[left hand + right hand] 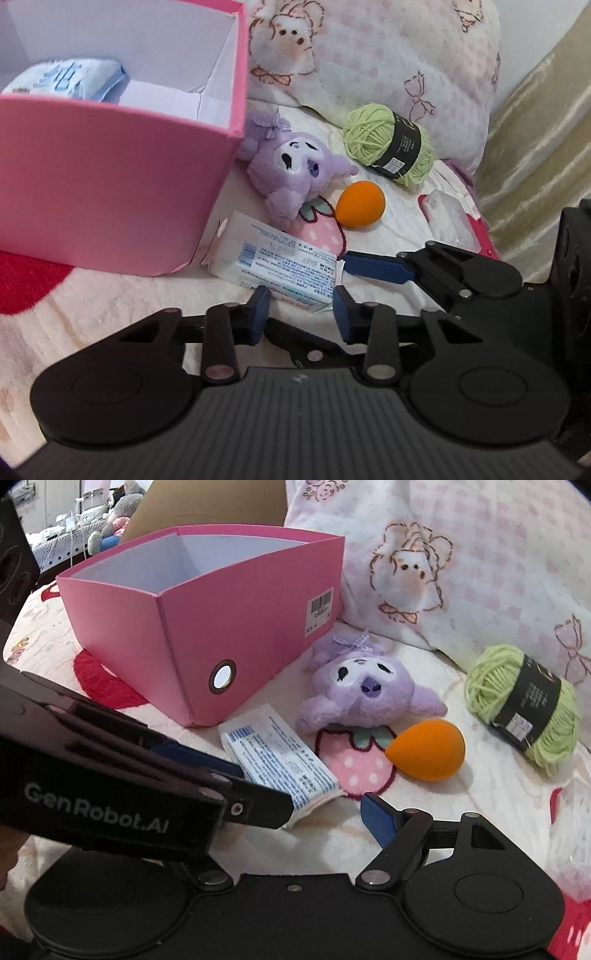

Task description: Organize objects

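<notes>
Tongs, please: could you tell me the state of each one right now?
Left tongs: closed on the tissue packet.
Right tongs: open, holding nothing.

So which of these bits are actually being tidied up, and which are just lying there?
Part of the job:
- pink box, a blue pack already inside
- white tissue pack, at the left claw
- purple plush toy
- orange egg-shaped sponge
- green yarn ball
- clear case

Just lying about:
- pillow
- strawberry-print blanket
</notes>
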A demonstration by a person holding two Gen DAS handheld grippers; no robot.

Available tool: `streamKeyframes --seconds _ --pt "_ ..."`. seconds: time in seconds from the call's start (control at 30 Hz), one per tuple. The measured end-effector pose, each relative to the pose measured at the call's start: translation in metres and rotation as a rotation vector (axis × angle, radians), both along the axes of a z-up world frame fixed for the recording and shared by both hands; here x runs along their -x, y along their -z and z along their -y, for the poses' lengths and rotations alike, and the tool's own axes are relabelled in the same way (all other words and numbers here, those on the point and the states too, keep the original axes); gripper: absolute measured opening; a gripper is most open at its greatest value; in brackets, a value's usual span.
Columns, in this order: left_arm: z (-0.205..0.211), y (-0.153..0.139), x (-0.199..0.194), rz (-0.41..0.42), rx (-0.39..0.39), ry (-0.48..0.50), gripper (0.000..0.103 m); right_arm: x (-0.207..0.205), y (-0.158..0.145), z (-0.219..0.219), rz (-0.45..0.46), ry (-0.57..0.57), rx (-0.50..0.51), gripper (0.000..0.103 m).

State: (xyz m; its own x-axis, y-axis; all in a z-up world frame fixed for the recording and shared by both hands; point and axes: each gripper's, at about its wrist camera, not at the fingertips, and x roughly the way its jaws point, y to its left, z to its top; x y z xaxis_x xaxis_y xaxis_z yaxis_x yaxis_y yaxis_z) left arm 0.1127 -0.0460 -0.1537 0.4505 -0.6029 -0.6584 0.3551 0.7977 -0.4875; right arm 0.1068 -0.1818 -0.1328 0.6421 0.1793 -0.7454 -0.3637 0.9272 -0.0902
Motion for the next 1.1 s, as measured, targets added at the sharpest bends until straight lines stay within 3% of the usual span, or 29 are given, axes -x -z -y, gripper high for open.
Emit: streamKeyframes --seconds 0.2,0.53,0.87,1.1 --pt "-0.003 0.002 -0.005 -0.022 0.018 0.022 0.024 0.001 0.001 -0.004 0.011 -0.045 0.014 0.074" --pt "0.003 -0.004 -0.001 -0.05 0.003 0.068 0.024 0.019 -0.003 -0.011 0.03 -0.105 0.082 0.059" --pt "0.02 -0.01 0.013 -0.181 -0.002 0.184 0.024 0.048 -0.011 0.004 -0.043 -0.153 0.096 0.058" --pt "0.045 -0.011 0.03 -0.179 -0.037 0.198 0.023 0.062 -0.011 0.01 -0.082 -0.181 0.135 0.058"
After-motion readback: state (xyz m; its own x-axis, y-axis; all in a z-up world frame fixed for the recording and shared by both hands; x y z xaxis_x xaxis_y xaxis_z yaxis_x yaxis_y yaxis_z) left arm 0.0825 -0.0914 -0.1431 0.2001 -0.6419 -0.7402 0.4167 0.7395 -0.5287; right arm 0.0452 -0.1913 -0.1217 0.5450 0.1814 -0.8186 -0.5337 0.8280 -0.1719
